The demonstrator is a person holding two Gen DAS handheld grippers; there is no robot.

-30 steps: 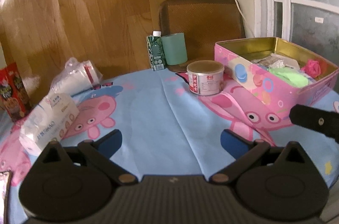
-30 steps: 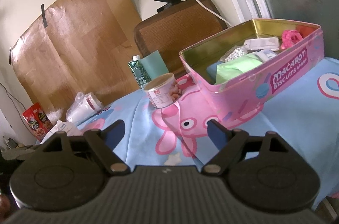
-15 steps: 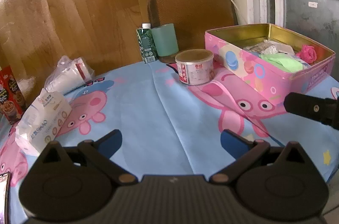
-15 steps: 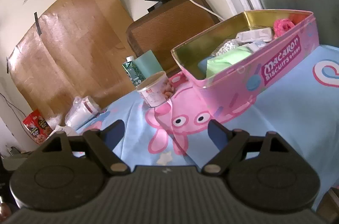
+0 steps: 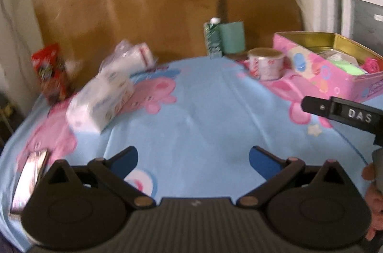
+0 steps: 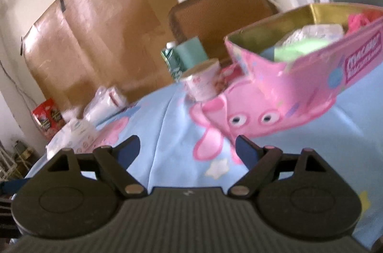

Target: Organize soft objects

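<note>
Over the blue cartoon tabletop (image 5: 203,114) both the left tool (image 5: 193,157) and right tool (image 6: 187,145) hang released and empty, so a pick seems next: reaching left to the white tissue pack (image 5: 100,99), well apart from the pink tin (image 5: 330,68) at far right.

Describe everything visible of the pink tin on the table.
The pink tin is a rectangular metal box, lid off, gold inside, printed with pastel circles and a "Macaron" label on one side. It sits flat on the cartoon tablecloth, right of the small tub. Inside lie a green cloth, a pink knitted item and white packets. Neither gripper touches it.
</note>
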